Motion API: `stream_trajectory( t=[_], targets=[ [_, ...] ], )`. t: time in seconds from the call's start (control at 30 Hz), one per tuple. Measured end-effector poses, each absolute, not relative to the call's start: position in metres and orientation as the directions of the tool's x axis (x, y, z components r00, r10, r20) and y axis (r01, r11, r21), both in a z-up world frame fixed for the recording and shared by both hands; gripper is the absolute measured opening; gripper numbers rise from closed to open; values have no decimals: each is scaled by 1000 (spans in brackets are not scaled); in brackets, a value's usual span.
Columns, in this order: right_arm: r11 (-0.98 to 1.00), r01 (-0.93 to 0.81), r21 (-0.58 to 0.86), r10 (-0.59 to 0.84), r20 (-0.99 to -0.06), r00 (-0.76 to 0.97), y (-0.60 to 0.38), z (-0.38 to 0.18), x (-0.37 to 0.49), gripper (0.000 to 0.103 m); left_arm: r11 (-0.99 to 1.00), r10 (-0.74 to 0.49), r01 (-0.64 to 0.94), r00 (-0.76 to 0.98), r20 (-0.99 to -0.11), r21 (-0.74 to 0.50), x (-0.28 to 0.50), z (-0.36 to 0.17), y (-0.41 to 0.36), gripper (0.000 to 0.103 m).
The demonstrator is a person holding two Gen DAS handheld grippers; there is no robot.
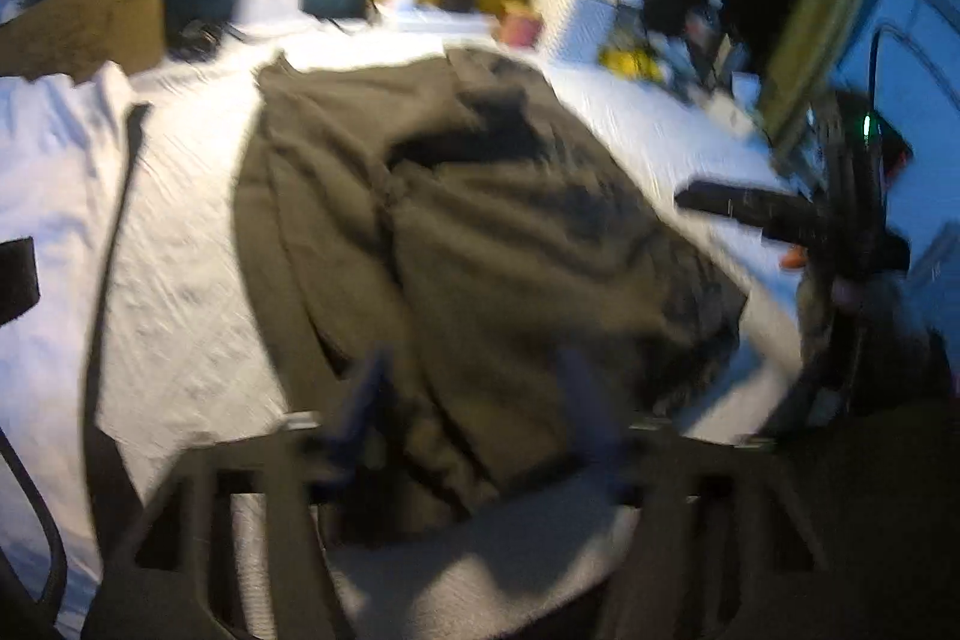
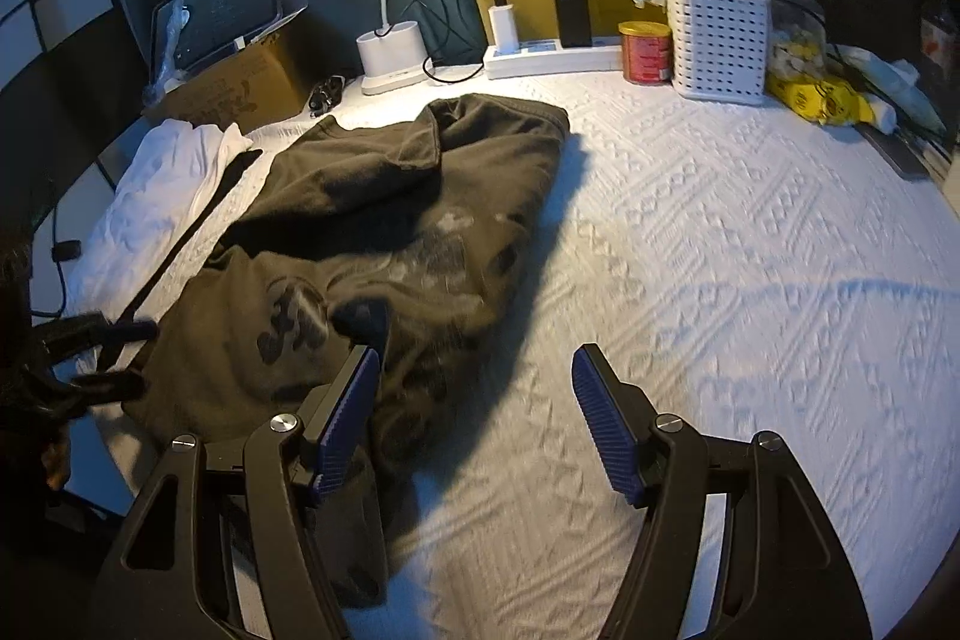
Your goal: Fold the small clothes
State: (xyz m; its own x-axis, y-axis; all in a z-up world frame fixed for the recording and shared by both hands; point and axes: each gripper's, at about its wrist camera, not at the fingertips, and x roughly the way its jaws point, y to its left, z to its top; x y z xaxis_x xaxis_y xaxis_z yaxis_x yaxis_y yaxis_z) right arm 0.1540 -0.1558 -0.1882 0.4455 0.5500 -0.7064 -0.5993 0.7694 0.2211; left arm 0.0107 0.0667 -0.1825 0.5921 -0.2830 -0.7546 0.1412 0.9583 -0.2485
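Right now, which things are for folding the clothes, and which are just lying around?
For the job:
- dark olive shirt, crumpled on the white bedspread
- white garment beside it
- left tongs and right tongs, both holding nothing

Just lying about:
- desk lamp
- power strip
- red tin
- white basket
- cardboard box
- yellow bag
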Motion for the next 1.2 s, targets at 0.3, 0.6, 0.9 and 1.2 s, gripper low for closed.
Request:
stream_trajectory(
  t=[0.3,0.6,0.9,1.2],
  targets=[
    [772,-599,214,536,-726,432,-157,-197,141,70,974,-225,145,652,-724,-172,-11,-161,77,1],
    [743,-636,207,536,-753,381,-140,-209,110,70,978,-207,137,640,-740,-155,-20,-162,89,1],
    [721,-680,130,521,-750,408,-131,-213,67,34,983,-182,114,634,-752,-143,-20,-173,92,1],
    [724,-674,144,528,-744,408,-151,-206,73,9,974,-227,153,631,-742,-168,-18,-171,78,1]
  ],
)
